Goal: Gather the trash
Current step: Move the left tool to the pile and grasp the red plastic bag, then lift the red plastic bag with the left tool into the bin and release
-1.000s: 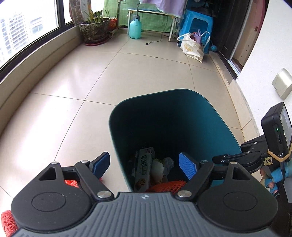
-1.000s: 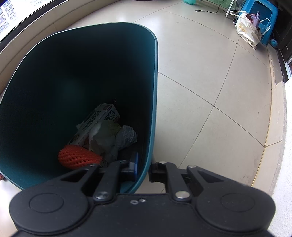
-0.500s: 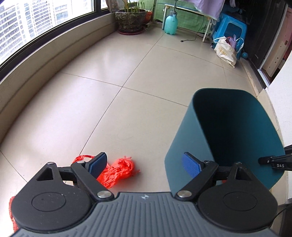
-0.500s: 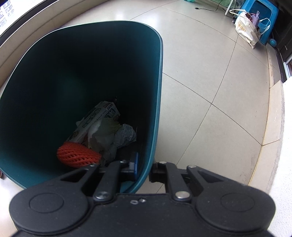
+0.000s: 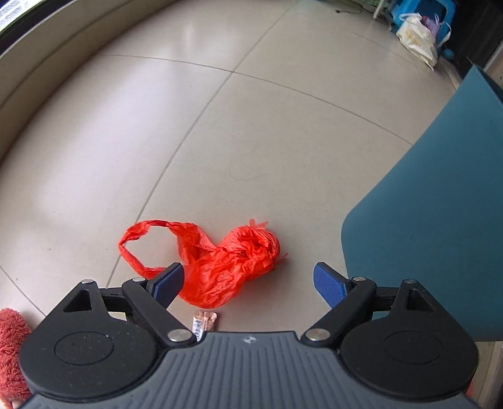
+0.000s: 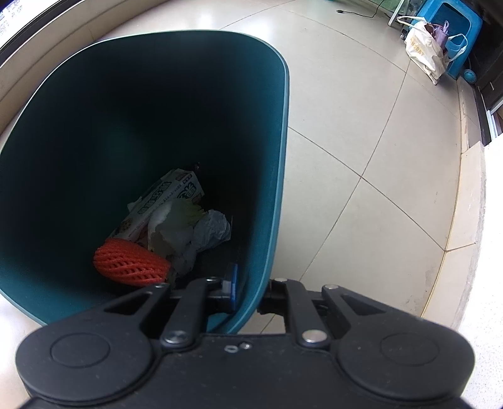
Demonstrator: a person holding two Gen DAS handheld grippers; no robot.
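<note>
A crumpled red plastic bag (image 5: pixel 220 264) lies on the tiled floor. My left gripper (image 5: pixel 248 281) hangs open just above it, its left pad close to the bag's edge and nothing held. A small wrapper (image 5: pixel 203 321) lies under the gripper's body. The teal bin (image 5: pixel 433 226) stands to the right. In the right wrist view my right gripper (image 6: pixel 251 291) is shut on the bin's near wall (image 6: pixel 267 220), one finger inside and one outside. Inside the bin lie a printed carton (image 6: pixel 163 201), crumpled paper (image 6: pixel 210 229) and an orange foam net (image 6: pixel 132 262).
A red fluffy thing (image 5: pixel 11 352) shows at the lower left edge. A low curved wall (image 5: pixel 41 63) runs along the left. A white bag (image 6: pixel 422 52) and a blue stool (image 6: pixel 452 28) stand far back on the right. A pale ledge (image 6: pixel 471 204) borders the floor on the right.
My left gripper has swung from over the bin's mouth to the left and sunk toward the floor, so the red bag now sits between its open fingers. The right gripper kept its hold on the bin.
</note>
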